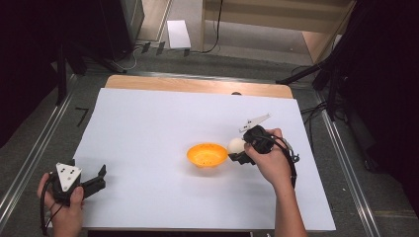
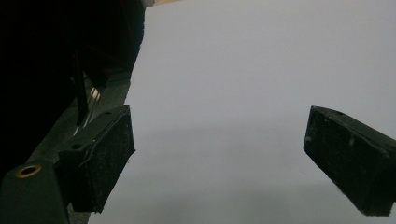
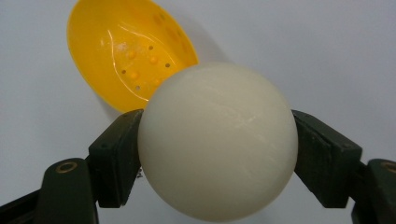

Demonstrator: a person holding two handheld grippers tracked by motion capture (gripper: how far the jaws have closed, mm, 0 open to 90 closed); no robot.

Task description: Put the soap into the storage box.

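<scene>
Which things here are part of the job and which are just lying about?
In the job:
- round cream-white ball, clamped between the jaws of the right gripper
- orange-yellow plastic bowl with small holes, beside the ball

Just about:
- left gripper, jaws open, at the near left corner
- white sheet covering the table
- white flat box on the floor

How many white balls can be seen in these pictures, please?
1. The white ball is clamped between the jaws of the right gripper, just right of the yellow bowl on the white table cover. No other ball is visible.
</scene>
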